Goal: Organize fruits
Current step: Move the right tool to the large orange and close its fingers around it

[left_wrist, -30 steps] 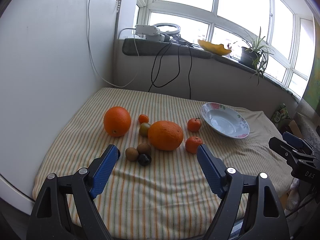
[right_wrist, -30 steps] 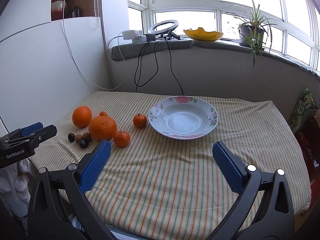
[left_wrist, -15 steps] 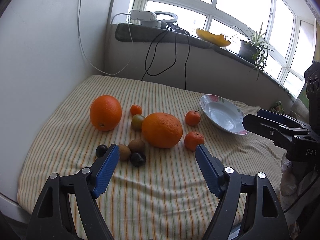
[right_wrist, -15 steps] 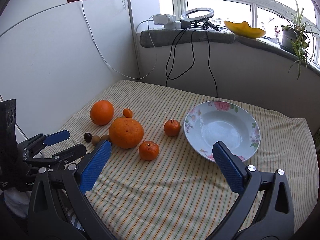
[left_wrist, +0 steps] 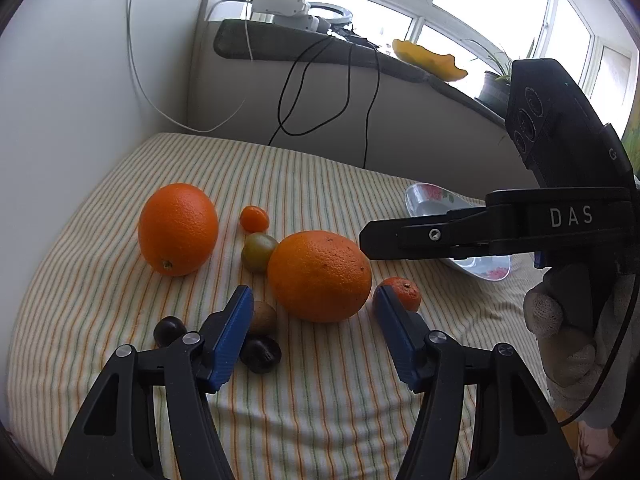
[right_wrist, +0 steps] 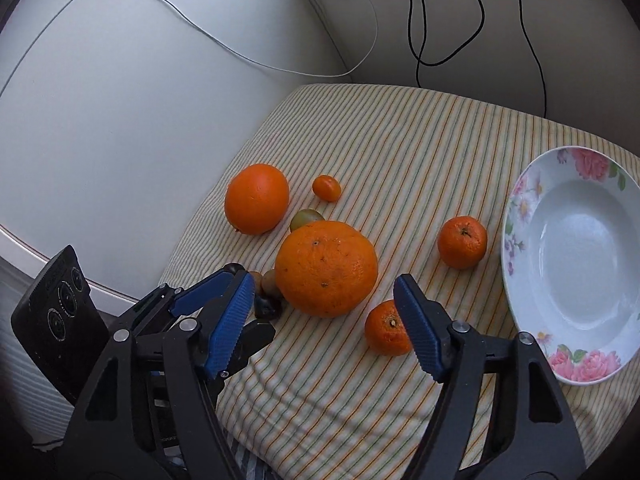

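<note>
On the striped cloth a large orange (left_wrist: 320, 276) (right_wrist: 326, 268) lies in the middle of the fruit, with a second orange (left_wrist: 178, 228) (right_wrist: 256, 198) to its left. My left gripper (left_wrist: 312, 296) is low in front of the large orange, its jaws closing, pads touching nothing. A kiwi (left_wrist: 262, 316) and a dark plum (left_wrist: 262, 354) lie just inside its left finger. My right gripper (right_wrist: 323, 284) hovers over the large orange, also closing and holding nothing. One mandarin (right_wrist: 386, 328) sits by its right finger, another mandarin (right_wrist: 462, 242) nearer the flowered plate (right_wrist: 520, 208).
A tiny orange fruit (left_wrist: 254, 218) and a greenish fruit (left_wrist: 258, 252) lie behind the large orange, and a second dark plum (left_wrist: 170, 330) lies at the left. A white wall borders the left. Cables hang from the windowsill. A gloved hand (left_wrist: 560, 320) holds the right gripper.
Both grippers have come in over the fruit and their jaws have narrowed. The right one swung left and tipped down, so the plate now sits at its right edge.
</note>
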Demonstrator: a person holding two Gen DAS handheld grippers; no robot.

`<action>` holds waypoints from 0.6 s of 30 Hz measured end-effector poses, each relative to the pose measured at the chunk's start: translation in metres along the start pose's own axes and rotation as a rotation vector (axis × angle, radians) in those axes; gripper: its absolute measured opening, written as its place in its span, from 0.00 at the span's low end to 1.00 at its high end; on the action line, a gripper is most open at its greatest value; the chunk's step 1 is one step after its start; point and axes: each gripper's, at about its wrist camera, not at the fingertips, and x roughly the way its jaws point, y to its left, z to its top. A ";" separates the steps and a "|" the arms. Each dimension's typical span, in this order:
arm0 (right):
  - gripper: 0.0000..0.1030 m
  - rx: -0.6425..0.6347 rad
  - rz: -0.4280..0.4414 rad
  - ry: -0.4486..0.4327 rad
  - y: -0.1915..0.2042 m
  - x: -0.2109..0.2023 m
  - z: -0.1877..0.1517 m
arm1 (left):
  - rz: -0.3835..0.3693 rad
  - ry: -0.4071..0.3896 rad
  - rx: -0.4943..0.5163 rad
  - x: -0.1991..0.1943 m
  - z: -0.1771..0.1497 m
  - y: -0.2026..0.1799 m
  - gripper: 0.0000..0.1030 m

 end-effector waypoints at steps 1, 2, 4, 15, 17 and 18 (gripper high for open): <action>0.70 0.008 -0.005 0.013 -0.002 0.005 0.002 | -0.003 0.003 0.000 0.002 0.001 0.000 0.60; 0.69 0.011 -0.012 0.024 -0.004 0.012 0.005 | -0.006 0.005 0.002 0.004 0.002 0.000 0.60; 0.68 0.025 -0.010 0.043 -0.008 0.019 0.008 | -0.011 0.011 0.007 0.007 0.003 0.000 0.60; 0.67 0.063 0.025 0.085 -0.015 0.035 0.013 | -0.020 0.034 0.023 0.018 0.010 -0.003 0.60; 0.67 0.064 0.029 0.091 -0.015 0.036 0.013 | -0.022 0.038 0.025 0.022 0.012 -0.003 0.60; 0.67 0.065 0.035 0.093 -0.015 0.037 0.013 | -0.025 0.039 0.025 0.023 0.013 -0.003 0.60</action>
